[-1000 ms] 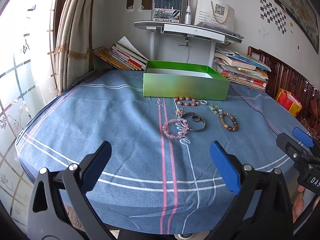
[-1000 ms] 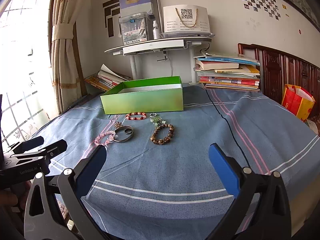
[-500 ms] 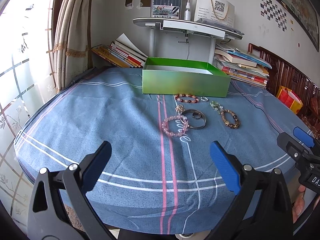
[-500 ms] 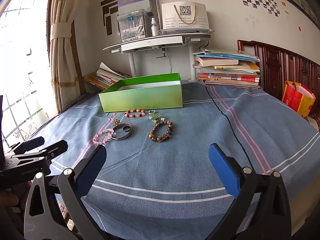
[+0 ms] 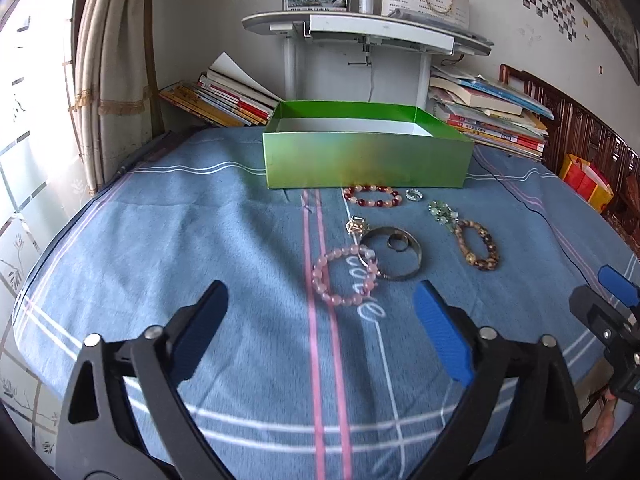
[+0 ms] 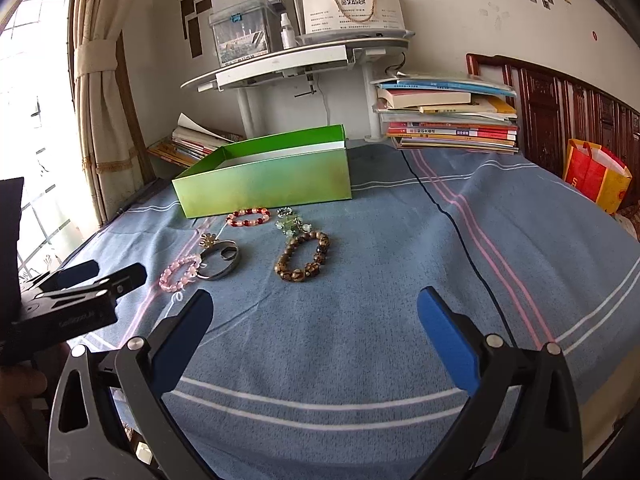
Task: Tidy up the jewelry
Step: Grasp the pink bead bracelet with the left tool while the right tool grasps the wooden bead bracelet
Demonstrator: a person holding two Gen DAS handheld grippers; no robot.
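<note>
Several pieces of jewelry lie on the blue cloth in front of an open green box (image 5: 366, 160) (image 6: 264, 184): a pink bead bracelet (image 5: 345, 276) (image 6: 180, 273), a metal bangle (image 5: 396, 252) (image 6: 222, 262), a brown bead bracelet (image 5: 478, 244) (image 6: 304, 257), a red bead bracelet (image 5: 373, 195) (image 6: 248, 217), a green bead cluster (image 5: 442, 212) and a small ring (image 5: 414, 195). My left gripper (image 5: 320, 320) is open and empty, just short of the pink bracelet. My right gripper (image 6: 316, 324) is open and empty, short of the brown bracelet.
Stacks of books (image 5: 488, 120) (image 6: 448, 116) and a white shelf stand (image 5: 360, 32) sit behind the box. A red and yellow bag (image 6: 596, 176) stands at the right. A curtain (image 5: 112, 80) hangs at the left. A black cable (image 6: 460, 232) runs across the cloth.
Both grippers have moved forward and lower toward the jewelry, which now looks closer. Both stay open. Nothing on the cloth has moved.
</note>
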